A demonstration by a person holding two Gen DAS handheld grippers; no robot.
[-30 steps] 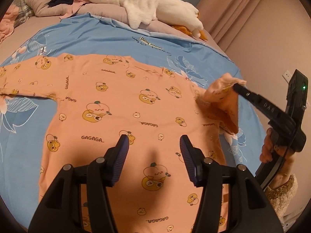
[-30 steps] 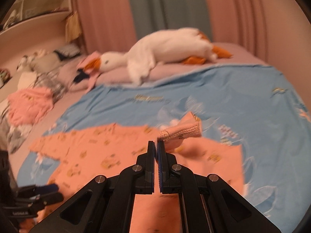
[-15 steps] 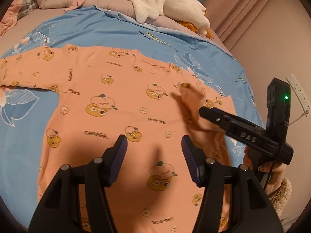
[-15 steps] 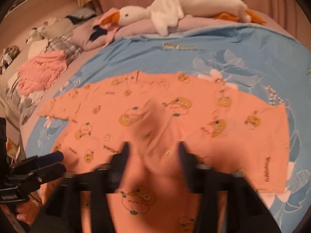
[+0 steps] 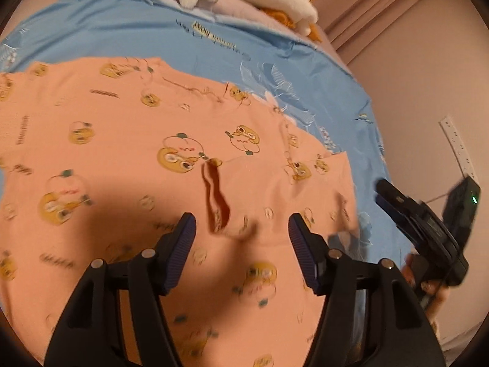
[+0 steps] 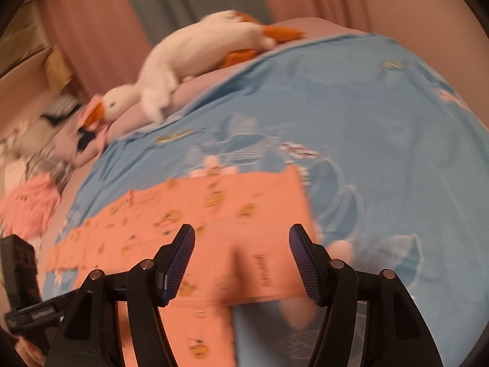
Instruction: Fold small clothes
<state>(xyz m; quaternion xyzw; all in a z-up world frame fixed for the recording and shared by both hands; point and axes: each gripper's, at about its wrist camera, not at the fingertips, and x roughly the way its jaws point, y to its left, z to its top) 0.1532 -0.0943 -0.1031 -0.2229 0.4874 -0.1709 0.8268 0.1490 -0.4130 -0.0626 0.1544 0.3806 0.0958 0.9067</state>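
An orange long-sleeved shirt (image 5: 128,159) with yellow cartoon prints lies flat on the blue bedsheet (image 5: 128,30). Its right sleeve (image 5: 275,189) is folded inward across the body, the cuff (image 5: 217,202) lying near the middle. My left gripper (image 5: 241,244) is open and empty, hovering just above the shirt's lower body. My right gripper (image 6: 241,253) is open and empty above the folded sleeve part of the shirt (image 6: 232,214); it also shows at the right edge of the left wrist view (image 5: 397,205), off the shirt's side.
A white plush goose (image 6: 195,58) lies on the pillows at the head of the bed. Pink and dark clothes (image 6: 27,208) are piled at the far left. The wall with a power strip (image 5: 458,146) borders the bed's right side.
My right gripper carried the sleeve inward over the shirt, opened and let it go, then drew back to the right. The sleeve now lies folded on the body. The left gripper stayed open.
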